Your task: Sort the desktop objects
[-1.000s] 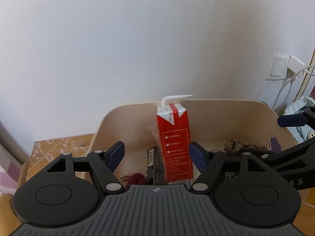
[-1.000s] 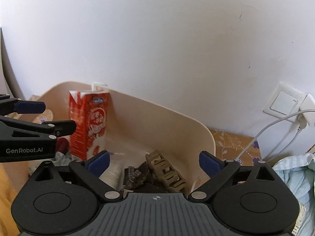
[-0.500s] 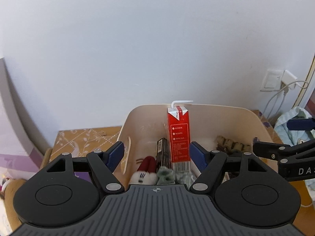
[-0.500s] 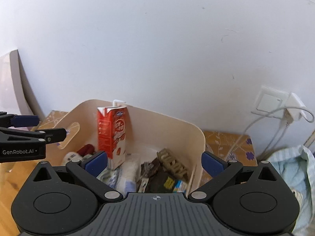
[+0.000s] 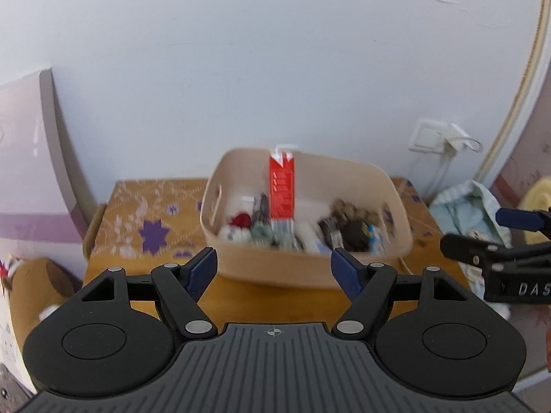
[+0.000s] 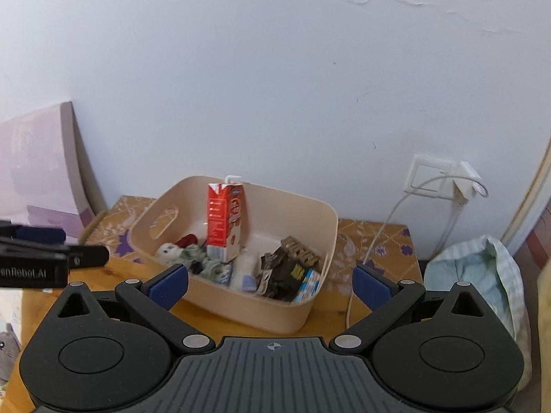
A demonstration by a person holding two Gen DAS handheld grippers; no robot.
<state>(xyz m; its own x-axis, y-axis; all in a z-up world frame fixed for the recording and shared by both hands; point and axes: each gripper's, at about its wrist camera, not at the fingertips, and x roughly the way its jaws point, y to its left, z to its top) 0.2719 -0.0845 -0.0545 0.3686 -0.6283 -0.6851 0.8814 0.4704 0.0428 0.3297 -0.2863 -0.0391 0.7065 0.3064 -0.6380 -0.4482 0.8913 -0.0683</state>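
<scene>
White wall backs the bench [image 6: 375,241], whose bare wood lies open in front of the beige bin [image 6: 275,313]. Left tool [image 5: 273,272] — lettered "GenRobot.AI" — gapes wide, empty. Red milk carton [image 6: 225,220] stands upright inside the bin among the sorted oddments. Right tool [image 6: 270,284] gapes wide too — marked "DAS".

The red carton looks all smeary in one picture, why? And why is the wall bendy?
In the left wrist view the red carton and the things in the beige tub are smeared by motion blur; in the right wrist view they look sharper. In both views the fisheye lens curves the wall and darkens the corners.
</scene>
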